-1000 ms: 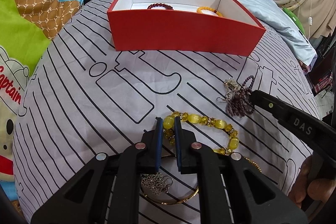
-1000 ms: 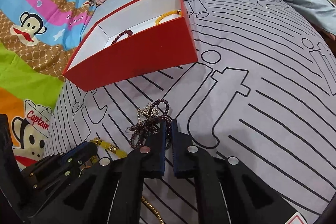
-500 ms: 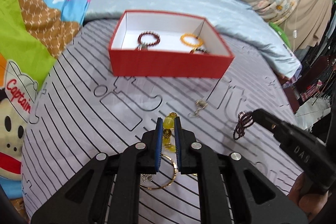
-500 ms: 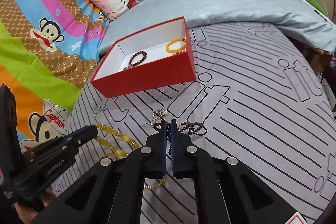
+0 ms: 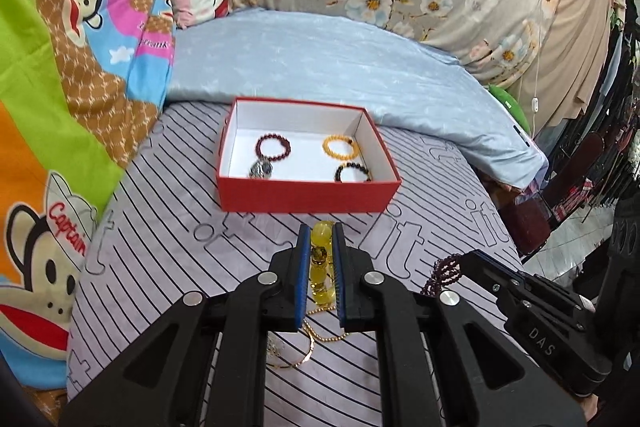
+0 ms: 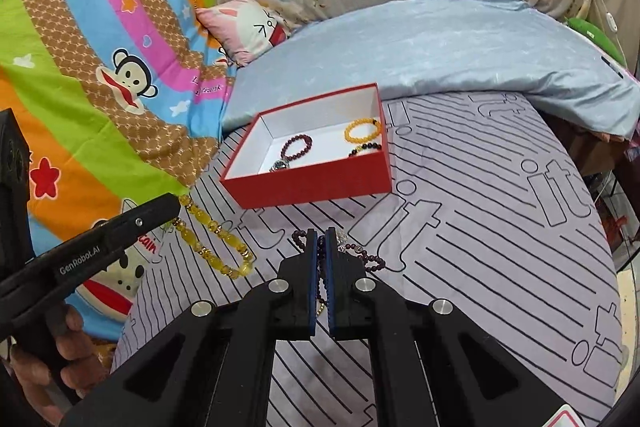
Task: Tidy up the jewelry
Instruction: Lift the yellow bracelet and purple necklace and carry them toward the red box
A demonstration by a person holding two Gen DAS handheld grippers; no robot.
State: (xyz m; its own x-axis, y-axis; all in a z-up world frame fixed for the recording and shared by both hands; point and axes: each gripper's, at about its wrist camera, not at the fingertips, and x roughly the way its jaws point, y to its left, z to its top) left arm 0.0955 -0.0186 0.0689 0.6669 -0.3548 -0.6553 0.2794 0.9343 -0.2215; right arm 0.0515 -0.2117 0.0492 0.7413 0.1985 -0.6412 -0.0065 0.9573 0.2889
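Jewelry hangs clamped in both raised grippers: left (image 5: 321, 241), right (image 6: 321, 235).

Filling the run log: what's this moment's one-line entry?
left gripper: shut on yellow bracelet | right gripper: shut on purple bracelet | red box: open

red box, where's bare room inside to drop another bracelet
Inside the red box, the white floor along the back wall and between the dark red bracelet and orange bracelet is bare. The front right corner, by the black bracelet, is crowded.
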